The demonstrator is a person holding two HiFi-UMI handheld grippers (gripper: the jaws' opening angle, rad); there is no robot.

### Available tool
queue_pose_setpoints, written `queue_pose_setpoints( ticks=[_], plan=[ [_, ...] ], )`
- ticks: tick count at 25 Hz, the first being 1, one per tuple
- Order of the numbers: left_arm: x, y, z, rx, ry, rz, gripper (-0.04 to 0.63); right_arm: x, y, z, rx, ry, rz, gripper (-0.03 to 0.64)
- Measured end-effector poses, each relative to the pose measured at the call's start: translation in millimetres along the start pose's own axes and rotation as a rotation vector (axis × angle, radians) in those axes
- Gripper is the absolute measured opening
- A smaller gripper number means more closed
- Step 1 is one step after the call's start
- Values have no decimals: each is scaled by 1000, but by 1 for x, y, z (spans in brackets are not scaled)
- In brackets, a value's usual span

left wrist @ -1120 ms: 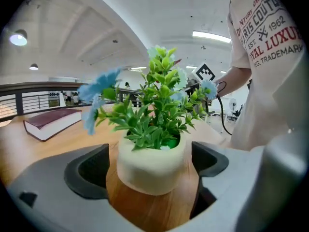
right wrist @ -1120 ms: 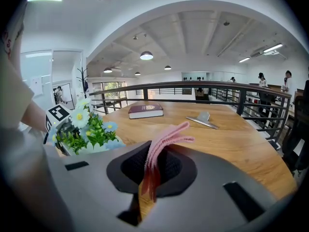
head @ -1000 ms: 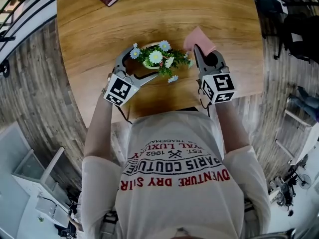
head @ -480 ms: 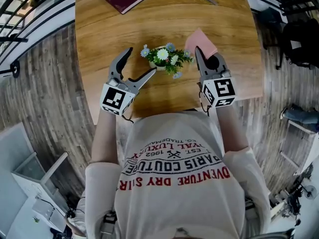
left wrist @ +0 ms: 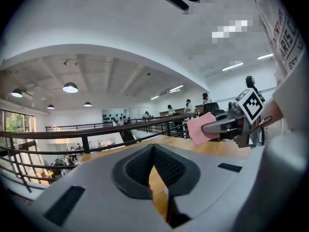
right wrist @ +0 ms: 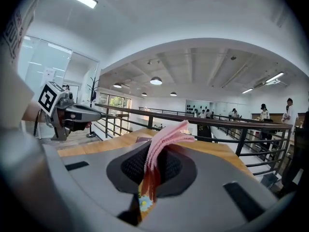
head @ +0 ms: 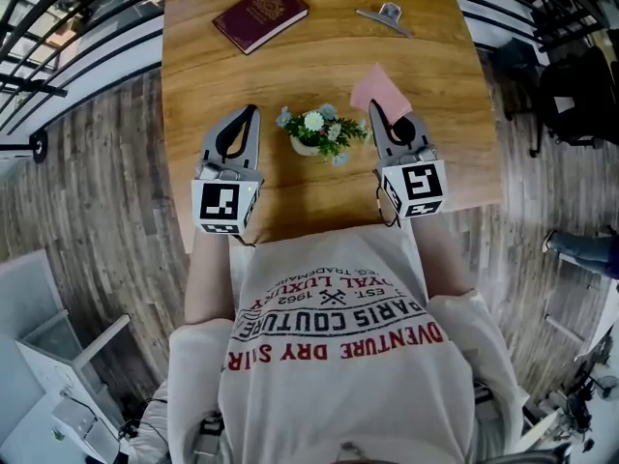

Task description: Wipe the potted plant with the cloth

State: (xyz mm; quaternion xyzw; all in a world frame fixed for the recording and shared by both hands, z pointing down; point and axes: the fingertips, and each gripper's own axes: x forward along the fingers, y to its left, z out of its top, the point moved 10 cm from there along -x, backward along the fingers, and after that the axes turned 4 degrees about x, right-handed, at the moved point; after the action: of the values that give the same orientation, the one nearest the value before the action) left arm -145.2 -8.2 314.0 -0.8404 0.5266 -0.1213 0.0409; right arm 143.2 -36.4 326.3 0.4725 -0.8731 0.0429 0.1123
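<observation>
Nearest the body: hovering with both tools over the near edge of the table (head: 290, 196), clear of the wood. Nothing in left gripper (left wrist: 153, 151), jaws fully closed on each other. Pinching folded pink cloth (right wrist: 166, 138) in right gripper (right wrist: 153, 154), jaws clamped on it, free end poking out past the tips.

Just beyond: potted plant (head: 317, 131) upright on the table between the two grippers, nearer the right one, a little ahead of the left tips. Near the cloth but not touching it.

Reads as the approach step, wiping not under way. Next probably calls for swinging the cloth down and inward onto the leaves, lightly. Steadying the pot would mean reopening the left.

Far end: dark red booklet (head: 261, 15) and metal clip (head: 385, 15), well apart.
</observation>
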Motion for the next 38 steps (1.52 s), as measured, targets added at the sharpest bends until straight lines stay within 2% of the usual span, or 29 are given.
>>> queue_pose_setpoints(
  ticks=[4, 8, 11, 17, 25, 29, 38],
  plan=[
    [1, 5, 10, -62, -12, 16, 15, 1, 2, 6, -15, -32, 10, 35],
    [-6, 7, 13, -30, -14, -14, 15, 2, 7, 10, -49, -29, 33, 35],
    [-13, 6, 14, -52, -32, -29, 17, -1, 10, 9, -64, -23, 48, 35],
    [-16, 6, 17, -50, -31, 17, 17, -5, 11, 9, -71, -24, 69, 34],
    [-19, 2, 18, -42, -17, 22, 17, -10, 8, 8, -84, -32, 21, 35],
    [-17, -4, 18, 0, 37, -1, 17, -12, 7, 5, -61, -25, 23, 35],
    [-18, -8, 19, -9, 53, 10, 17, -16, 8, 4, -51, -40, 32, 35]
  ],
)
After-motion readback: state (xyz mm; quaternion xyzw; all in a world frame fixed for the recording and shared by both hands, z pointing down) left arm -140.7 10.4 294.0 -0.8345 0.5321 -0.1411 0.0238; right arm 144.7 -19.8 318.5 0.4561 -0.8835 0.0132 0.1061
